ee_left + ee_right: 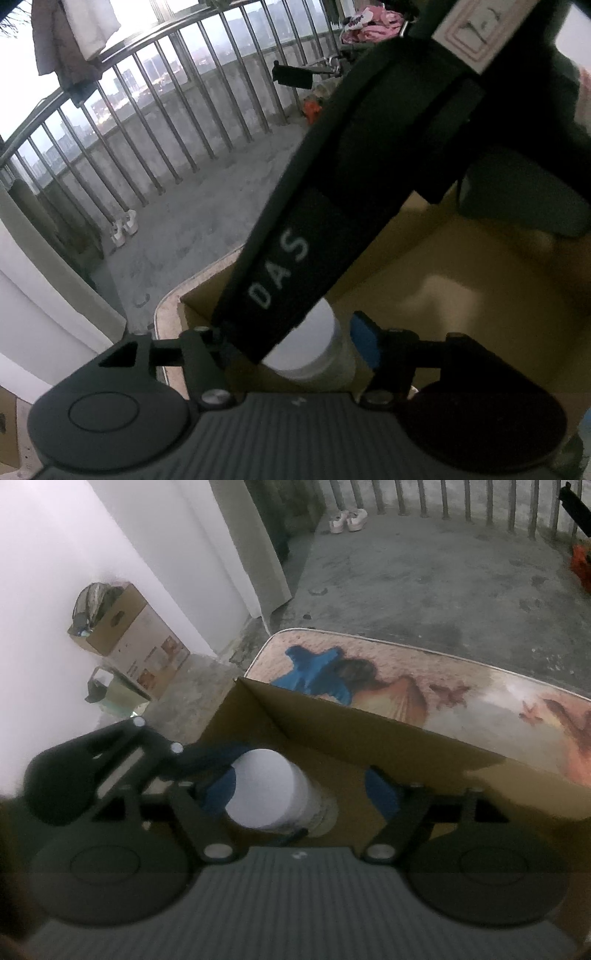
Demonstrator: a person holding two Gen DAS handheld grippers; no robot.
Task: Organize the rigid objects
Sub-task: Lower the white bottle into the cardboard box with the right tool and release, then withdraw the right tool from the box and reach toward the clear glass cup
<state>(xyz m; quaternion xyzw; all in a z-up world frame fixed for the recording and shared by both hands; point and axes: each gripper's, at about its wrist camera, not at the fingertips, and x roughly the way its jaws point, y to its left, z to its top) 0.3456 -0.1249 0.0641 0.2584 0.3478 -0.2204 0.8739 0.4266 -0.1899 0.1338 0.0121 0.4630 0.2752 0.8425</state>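
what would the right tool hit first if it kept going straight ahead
Most likely the white cylindrical container, which sits between the open right tool's pads, nearer the left one. Behind it stands the cardboard box's inner wall. Depth is unclear.

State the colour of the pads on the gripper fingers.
Blue. The right gripper's pads show it best in the right wrist view, either side of the white container.
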